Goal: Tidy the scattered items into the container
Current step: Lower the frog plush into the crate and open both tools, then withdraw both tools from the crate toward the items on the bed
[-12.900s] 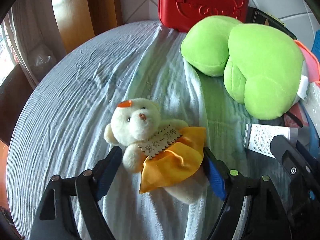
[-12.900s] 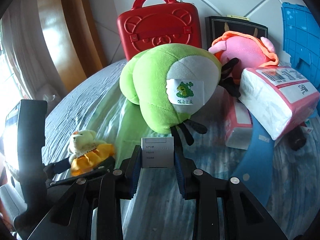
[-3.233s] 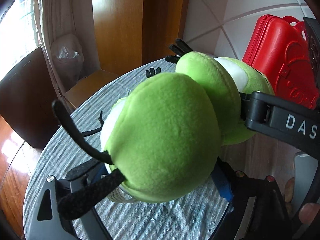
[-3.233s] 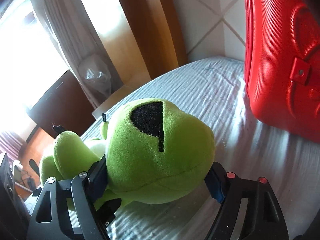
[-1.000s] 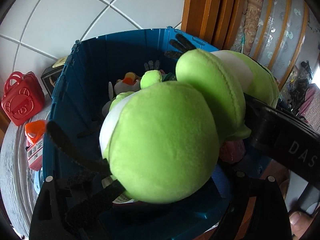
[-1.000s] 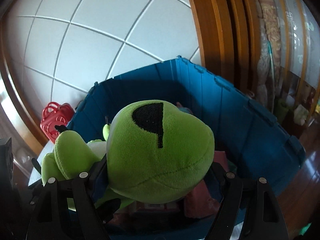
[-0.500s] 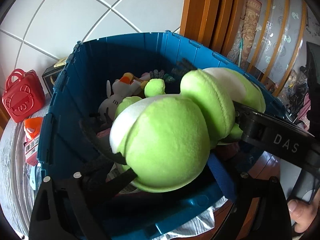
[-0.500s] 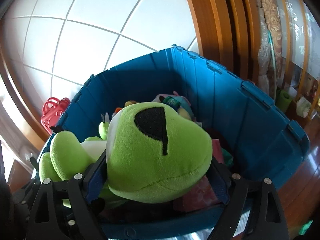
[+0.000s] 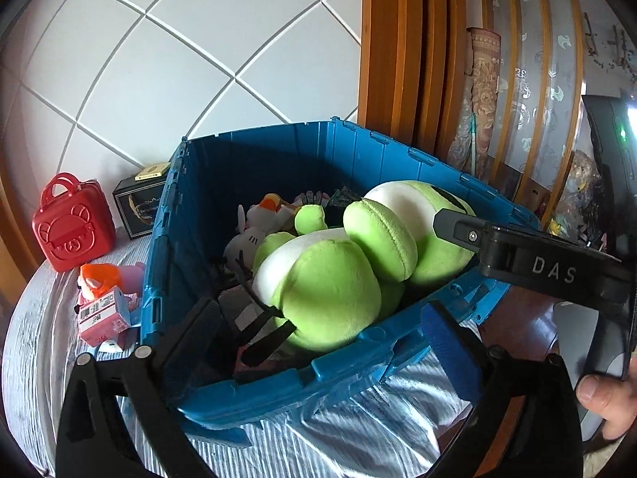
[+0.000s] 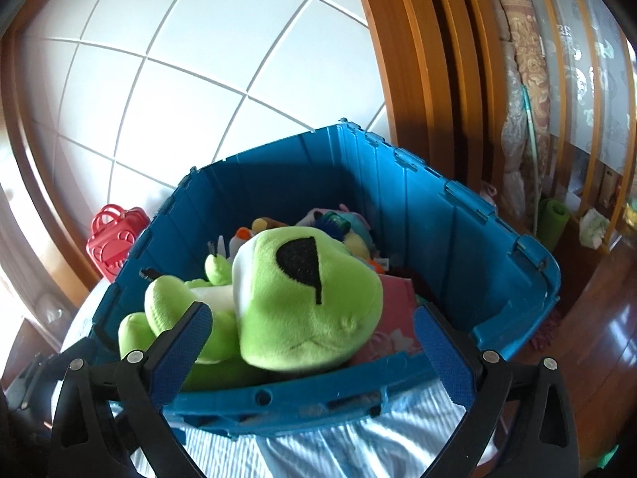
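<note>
The green frog plush (image 9: 330, 279) lies in the blue container (image 9: 167, 247), on top of several other toys. My left gripper (image 9: 318, 310) is just outside the near rim, its jaws opening; the frog's rear end is between the blue pads, untouched. In the right wrist view the frog's head (image 10: 310, 298) rests inside the container (image 10: 438, 239). My right gripper (image 10: 312, 314) is spreading its jaws too, with a gap between the pads and the head. One of its black fingers (image 9: 517, 263) reaches across the frog in the left wrist view.
A red case (image 9: 71, 227), a black box (image 9: 139, 203), a pink-and-orange plush (image 9: 107, 275) and a pink packet (image 9: 103, 314) sit left of the container on the striped cloth (image 9: 358, 430). A person's hand (image 9: 605, 398) shows at lower right. Tiled wall and wooden frame stand behind.
Both grippers have opened and let go of the frog plush, which has dropped into the container. Both have drawn back from the container's near rim.
</note>
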Demonstrator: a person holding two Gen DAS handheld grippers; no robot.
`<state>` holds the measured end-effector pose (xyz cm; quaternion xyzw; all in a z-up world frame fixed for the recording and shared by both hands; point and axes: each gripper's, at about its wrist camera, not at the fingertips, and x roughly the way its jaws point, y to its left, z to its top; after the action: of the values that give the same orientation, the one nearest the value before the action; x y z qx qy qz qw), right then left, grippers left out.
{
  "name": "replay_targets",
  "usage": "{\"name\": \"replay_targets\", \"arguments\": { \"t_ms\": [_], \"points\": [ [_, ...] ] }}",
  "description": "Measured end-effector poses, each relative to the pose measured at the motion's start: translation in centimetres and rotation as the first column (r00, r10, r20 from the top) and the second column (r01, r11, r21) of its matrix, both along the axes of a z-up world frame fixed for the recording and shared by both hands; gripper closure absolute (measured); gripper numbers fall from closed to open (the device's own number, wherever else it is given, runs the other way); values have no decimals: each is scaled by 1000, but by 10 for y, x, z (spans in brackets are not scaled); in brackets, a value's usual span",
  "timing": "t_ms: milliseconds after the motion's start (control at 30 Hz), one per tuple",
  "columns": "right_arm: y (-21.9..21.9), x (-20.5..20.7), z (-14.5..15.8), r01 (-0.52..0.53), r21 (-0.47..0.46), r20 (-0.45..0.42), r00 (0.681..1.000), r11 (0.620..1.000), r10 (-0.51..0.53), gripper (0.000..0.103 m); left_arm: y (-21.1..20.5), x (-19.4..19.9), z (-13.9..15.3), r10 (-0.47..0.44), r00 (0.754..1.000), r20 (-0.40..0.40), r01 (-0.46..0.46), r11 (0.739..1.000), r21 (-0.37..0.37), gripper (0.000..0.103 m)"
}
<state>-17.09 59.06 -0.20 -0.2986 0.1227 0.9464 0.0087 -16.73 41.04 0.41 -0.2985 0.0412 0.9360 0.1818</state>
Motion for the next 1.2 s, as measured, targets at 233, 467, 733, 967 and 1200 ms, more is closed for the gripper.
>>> {"name": "replay_targets", "arguments": {
  "t_ms": [233,467,733,967,1200],
  "points": [
    [-19,25,14,20,10,-47,999,1000,-20,0,-29,21,9,4,999,-32,-4,1000,20,0],
    [-73,54,32,25,49,-98,995,998,-20,0,-89,44,15,22,999,-49,-19,998,66,0],
    [-172,80,43,-3,82,-152,988,997,15,0,-188,71,12,61,997,-54,-55,994,97,0],
    [-260,94,36,-79,94,-173,980,992,94,0,-273,87,0,150,987,-59,-144,985,99,0],
    [-322,81,10,-165,91,-124,977,982,176,0,-334,87,-26,262,964,-50,-258,964,69,0]
  ]
}}
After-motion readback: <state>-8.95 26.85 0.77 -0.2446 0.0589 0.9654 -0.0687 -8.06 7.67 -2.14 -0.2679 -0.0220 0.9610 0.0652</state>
